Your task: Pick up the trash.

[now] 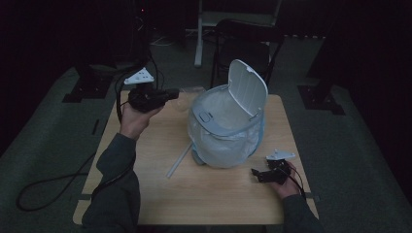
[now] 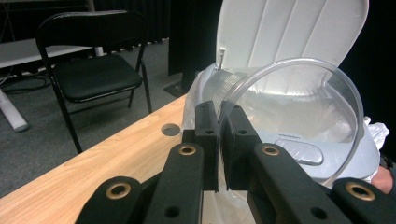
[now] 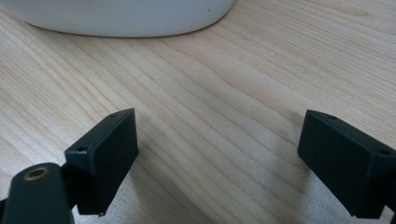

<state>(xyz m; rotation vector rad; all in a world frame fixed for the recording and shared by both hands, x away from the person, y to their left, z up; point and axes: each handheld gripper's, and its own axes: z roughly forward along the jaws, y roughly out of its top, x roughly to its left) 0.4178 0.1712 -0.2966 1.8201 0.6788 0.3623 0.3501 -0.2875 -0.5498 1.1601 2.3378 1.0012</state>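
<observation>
I am holding a clear plastic cup [image 2: 299, 107] in my left gripper [image 2: 219, 140], whose two black fingers [image 2: 205, 126] are clenched on the cup's thin wall near its rim, one finger inside and one outside. The cup is see-through and round, tipped on its side so its open mouth faces away from my fingers; fine ridges ring it near the pinched edge. Seen from the high view, the left gripper [image 1: 170, 93] is raised off the table, pointing toward the bin, with the cup [image 1: 187, 99] a faint glassy shape just beyond its fingertips.

Directly past the cup stands a small white bin [image 1: 226, 128] lined with a pale plastic bag [image 1: 218, 145]. Its flip lid [image 1: 248, 87] is open and stands upright at the far side, so the bin's mouth lies just ahead of my left fingertips. A grey latch [image 2: 299, 151] sits on the bin's rim, just under the cup.

My right gripper [image 1: 260, 174] rests low on the wooden table [image 1: 204, 194], its fingers [image 3: 105, 154] released and spread wide with bare wood between them. The rounded white base of the bin [image 3: 121, 18] is a little beyond those fingertips.

A thin clear strip [image 1: 177, 162] lies flat on the table near the bin's base, between my two grippers. Behind the table is a black folding chair [image 2: 93, 70], well beyond my left fingers
</observation>
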